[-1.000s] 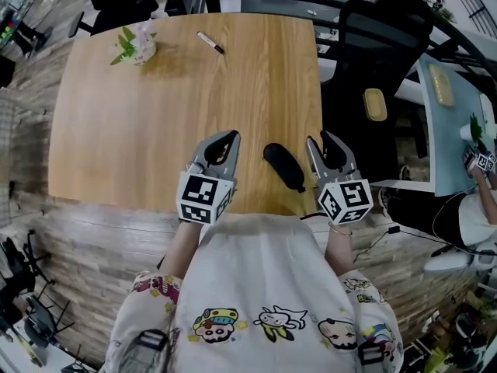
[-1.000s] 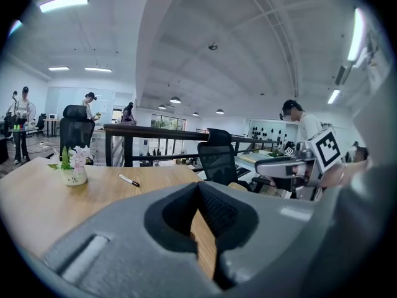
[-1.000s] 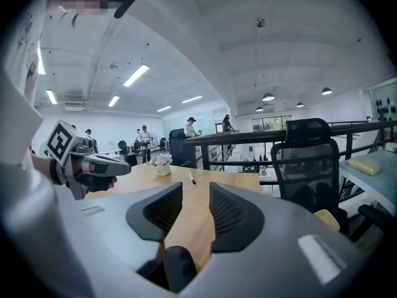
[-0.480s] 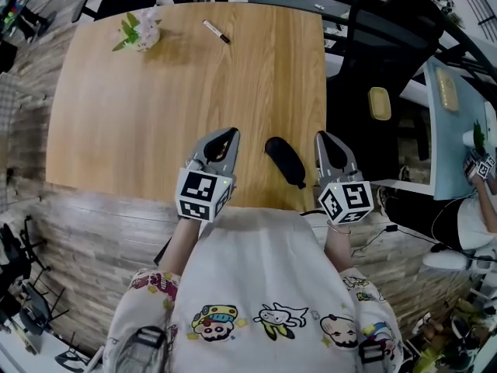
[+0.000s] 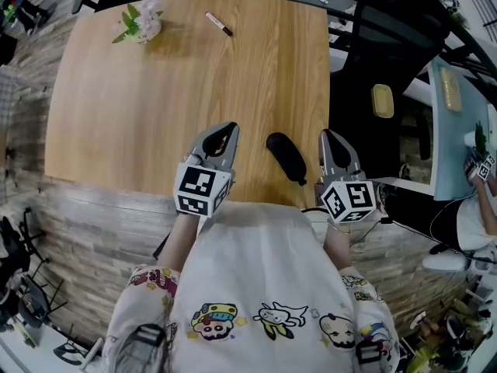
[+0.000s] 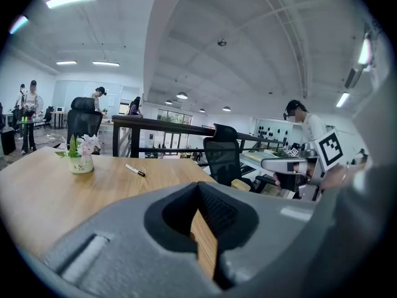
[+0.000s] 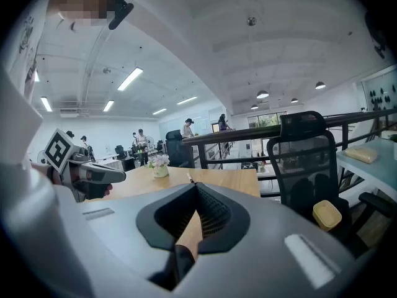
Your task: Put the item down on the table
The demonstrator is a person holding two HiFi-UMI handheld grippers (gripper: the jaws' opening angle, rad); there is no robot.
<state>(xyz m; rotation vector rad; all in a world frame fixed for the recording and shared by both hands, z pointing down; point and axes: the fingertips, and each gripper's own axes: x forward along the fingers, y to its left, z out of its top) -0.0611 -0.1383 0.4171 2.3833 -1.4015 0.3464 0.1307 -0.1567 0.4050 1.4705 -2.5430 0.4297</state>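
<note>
While the left tool (image 5: 227,130) hovers closed and empty over the near edge of the tabletop (image 5: 116,115), the black item (image 5: 286,158) lies flat on the wood just to its right, and nothing touches it. The right tool (image 5: 328,137), beyond the item, is closed too and grips nothing. I judge the putting-down done; next, both tools must only draw away without brushing the item. At the far edge are a flower pot (image 5: 144,25) and a marker (image 5: 219,23), with a chair (image 5: 388,37) at the right. Nothing blocks the way.
</note>
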